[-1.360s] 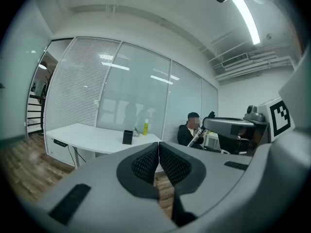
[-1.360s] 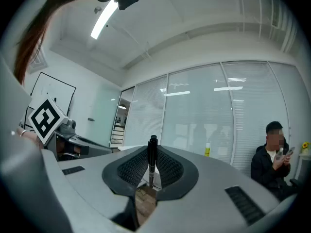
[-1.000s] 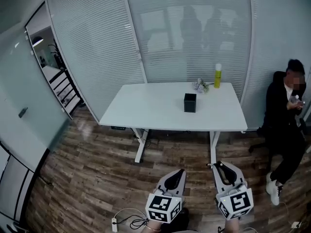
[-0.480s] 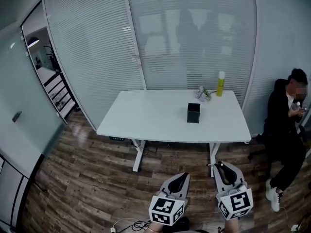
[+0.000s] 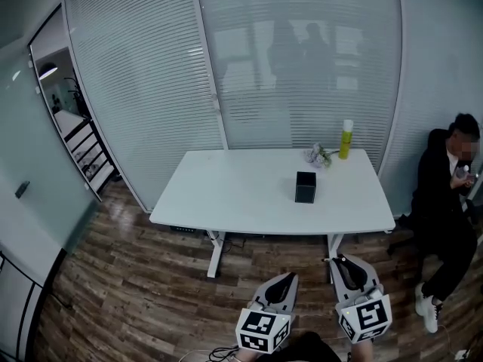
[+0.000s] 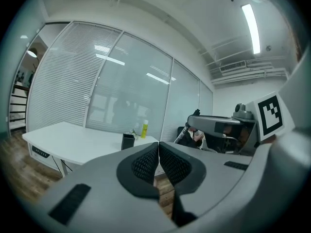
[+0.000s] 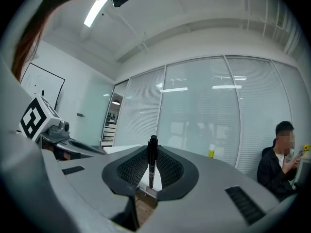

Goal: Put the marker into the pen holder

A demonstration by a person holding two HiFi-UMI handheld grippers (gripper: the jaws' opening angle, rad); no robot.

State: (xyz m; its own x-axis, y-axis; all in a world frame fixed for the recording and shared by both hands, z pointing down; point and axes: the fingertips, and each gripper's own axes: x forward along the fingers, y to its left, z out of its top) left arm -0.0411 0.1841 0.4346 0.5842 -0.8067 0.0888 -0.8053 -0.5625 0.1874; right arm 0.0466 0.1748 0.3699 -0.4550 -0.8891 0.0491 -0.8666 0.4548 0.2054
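Observation:
A black square pen holder (image 5: 305, 187) stands right of centre on the white table (image 5: 226, 194); it also shows small in the left gripper view as the holder (image 6: 128, 141). My right gripper (image 5: 341, 262) is shut on a thin black marker (image 7: 152, 161), held upright between its pads. My left gripper (image 5: 287, 279) is shut with nothing between its pads (image 6: 146, 163). Both grippers hang over the wooden floor, well short of the table's near edge.
A yellow bottle (image 5: 346, 139) and a small flower bunch (image 5: 316, 154) stand at the table's far right edge. A person in black (image 5: 447, 202) sits to the right of the table. Glass walls with blinds stand behind. Table legs (image 5: 215, 253) stand ahead.
The view has drawn forward and tilted up a little; the table and pen holder sit lower in the head view. Both grippers keep their places and stay shut.

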